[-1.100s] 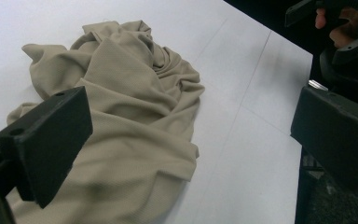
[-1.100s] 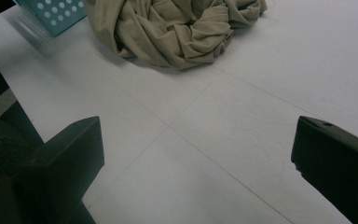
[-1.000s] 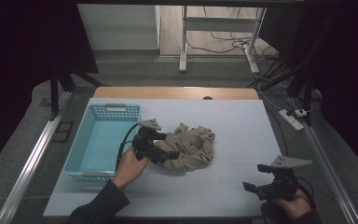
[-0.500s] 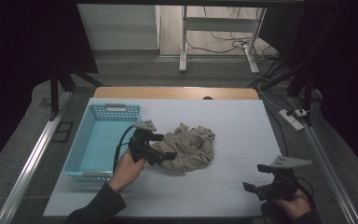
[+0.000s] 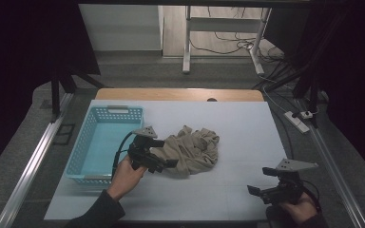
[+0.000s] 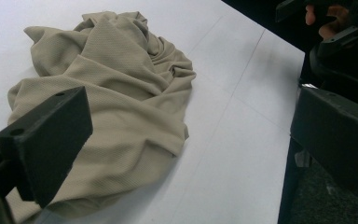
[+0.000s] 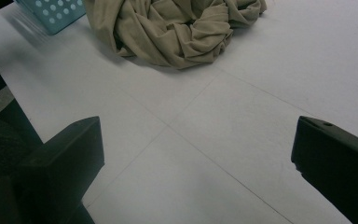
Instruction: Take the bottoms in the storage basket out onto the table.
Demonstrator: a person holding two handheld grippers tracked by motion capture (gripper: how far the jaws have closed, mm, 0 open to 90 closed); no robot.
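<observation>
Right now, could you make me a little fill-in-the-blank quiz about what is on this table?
1. The crumpled cloth on the table is ____ in colour.
2. The light blue basket lies to the ____ of the cloth in the high view.
3. The left claw is at the cloth with its jaws ____.
4. The right claw hovers near the table's front edge, holding ____.

Missing words: beige; left; open; nothing
</observation>
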